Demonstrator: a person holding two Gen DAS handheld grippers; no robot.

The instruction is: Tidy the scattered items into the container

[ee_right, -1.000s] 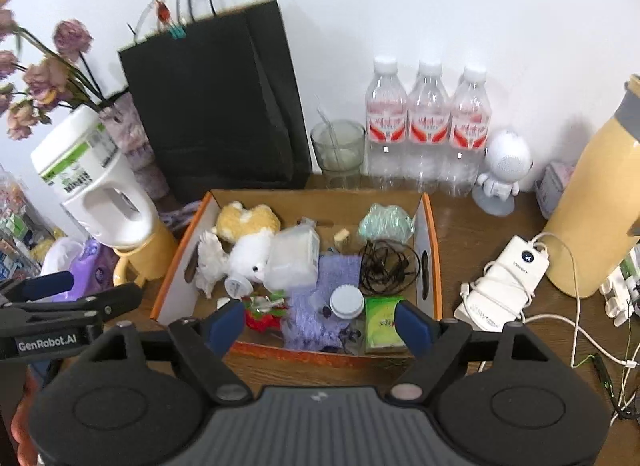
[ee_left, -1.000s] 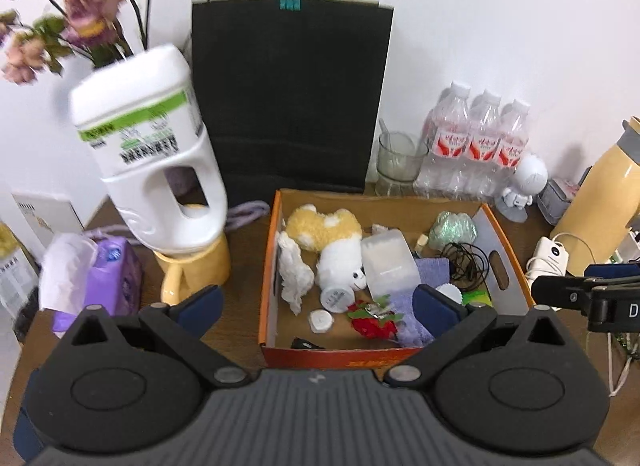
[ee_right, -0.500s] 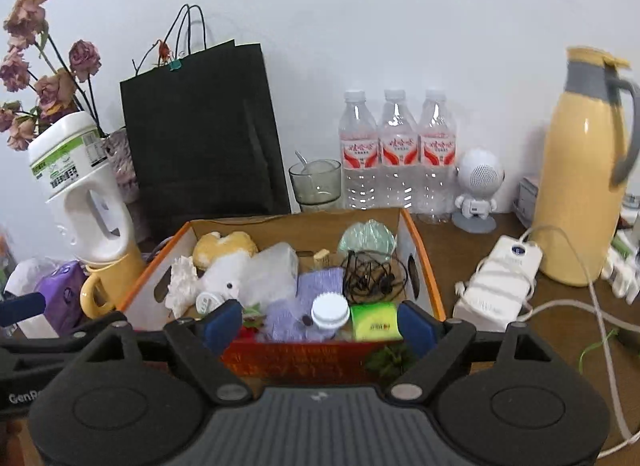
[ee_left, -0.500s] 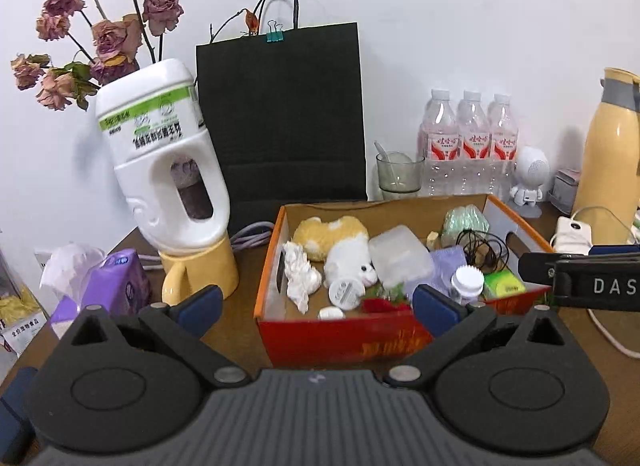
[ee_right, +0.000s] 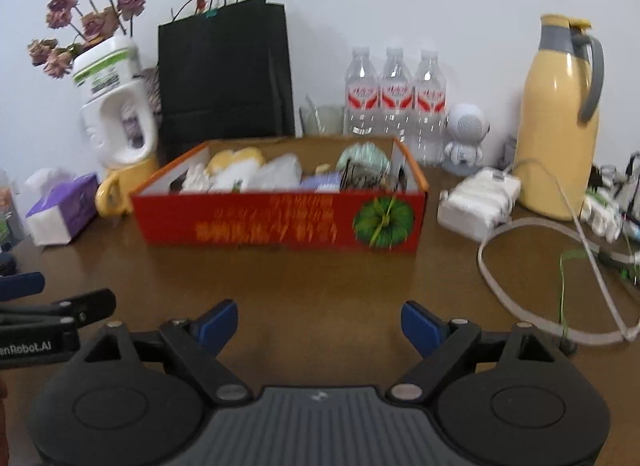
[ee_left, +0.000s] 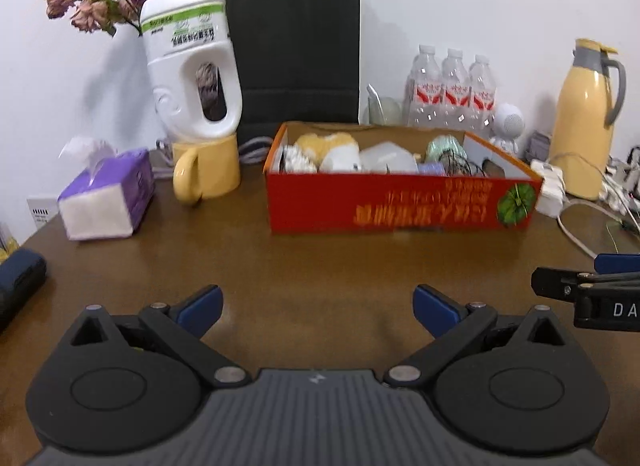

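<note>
A red cardboard box [ee_left: 400,201] [ee_right: 280,221] stands on the brown table, filled with several small items: a yellow-white plush toy [ee_left: 328,147], a clear plastic tub, a black cable coil [ee_right: 364,177], a green bundle. My left gripper [ee_left: 316,306] hovers low over bare table in front of the box, open, nothing between its fingers. My right gripper [ee_right: 318,324] is beside it on the right, also in front of the box; its jaws are opening and hold nothing. Each gripper's side shows at the edge of the other's view.
Left of the box sit a purple tissue pack [ee_left: 106,195] and a yellow mug [ee_left: 208,171] bearing a white jug. A black paper bag [ee_left: 296,49], water bottles [ee_right: 394,93], a yellow thermos [ee_right: 560,117] and a white charger [ee_right: 478,199] with cables line the back and right.
Both grippers have come down and back from above the box to low over the table in front of it. The box now shows its red front wall instead of its inside.
</note>
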